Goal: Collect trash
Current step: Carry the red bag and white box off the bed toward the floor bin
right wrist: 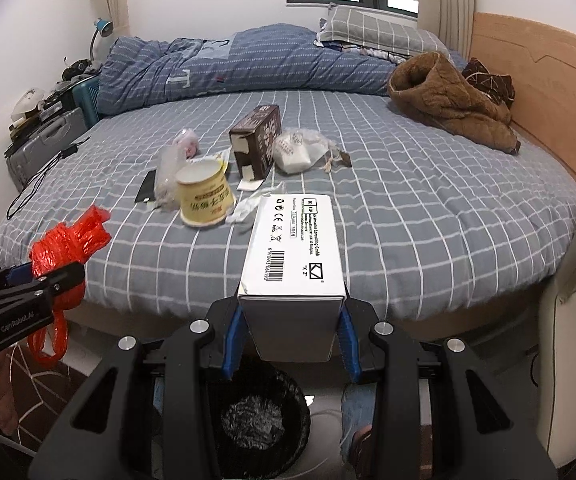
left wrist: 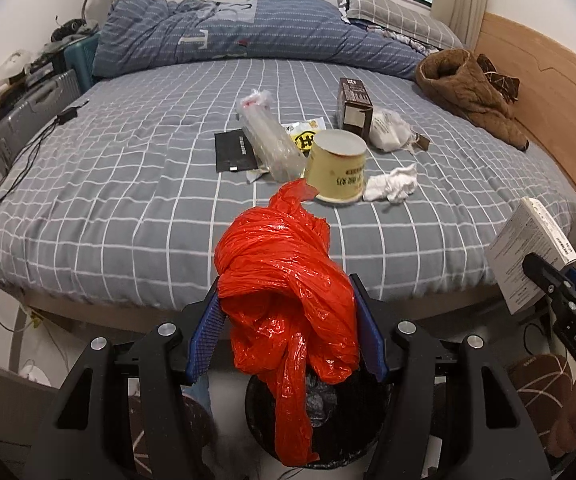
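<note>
The red plastic bag (left wrist: 288, 296) is clamped between the blue pads of the left gripper (left wrist: 288, 328). It is judged to be very light, soft and slippery; it is crumpled into a knot, and a loose tail hangs down at 6 o'clock, over the black bin (left wrist: 320, 420) on the floor. A hold on the knotted bulk seems safer than on the tail, which would slide out.

The white box (right wrist: 294, 248) is clamped at its near end between the pads of the right gripper (right wrist: 290, 332). It is probably light and stiff cardboard, but the walls may be dented if it is squeezed hard. Its far end sticks out towards 12 o'clock, over the edge of the bed (right wrist: 428, 220). The bin (right wrist: 256, 420) is seen directly under it, at 6 o'clock.

More trash lies on the bed at about 12 o'clock from both grippers: a yellow paper cup (left wrist: 338, 170) turned upside down, a crumpled tissue (left wrist: 392, 186) just beside it at 3 o'clock, a brown carton (left wrist: 354, 106), a clear plastic wrapper (left wrist: 268, 136) and a black packet (left wrist: 234, 150).

Nothing stands between the held things and the bin. Only the hanging tail may catch on the rim. A brown jacket (left wrist: 472, 92) lies well apart at 2 o'clock.
</note>
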Demonstrator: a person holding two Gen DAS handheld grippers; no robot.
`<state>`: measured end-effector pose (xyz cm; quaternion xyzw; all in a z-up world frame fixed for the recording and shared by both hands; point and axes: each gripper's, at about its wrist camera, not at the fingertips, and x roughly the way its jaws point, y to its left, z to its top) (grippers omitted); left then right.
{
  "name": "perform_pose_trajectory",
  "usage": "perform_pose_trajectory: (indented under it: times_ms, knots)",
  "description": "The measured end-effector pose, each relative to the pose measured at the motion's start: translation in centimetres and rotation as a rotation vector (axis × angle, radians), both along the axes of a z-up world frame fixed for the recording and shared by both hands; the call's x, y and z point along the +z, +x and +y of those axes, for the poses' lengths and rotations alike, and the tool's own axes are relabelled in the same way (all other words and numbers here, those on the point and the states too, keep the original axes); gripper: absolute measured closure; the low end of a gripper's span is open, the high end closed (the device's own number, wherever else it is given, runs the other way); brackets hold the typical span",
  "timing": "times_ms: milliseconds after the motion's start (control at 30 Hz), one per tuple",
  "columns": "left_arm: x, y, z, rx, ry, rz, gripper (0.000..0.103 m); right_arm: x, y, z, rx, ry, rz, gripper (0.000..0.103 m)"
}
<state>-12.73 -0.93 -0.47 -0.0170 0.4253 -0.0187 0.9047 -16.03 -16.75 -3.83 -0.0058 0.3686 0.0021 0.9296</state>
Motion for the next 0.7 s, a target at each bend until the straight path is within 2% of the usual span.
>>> perform_pose_trajectory:
  times_ms: [400,700]
  knots:
    - [-1.5,-3.7,0.5,0.007,-0.013,0.038,0.045,-2.5,-3.1,3.6,0.068,-0.030,0.068,0.066]
    - [-4.0,-5.2,1.5,0.025,0.002,0.089,0.045,-5.2,-4.3,5.1,0.079,-0.032,0.145,0.066]
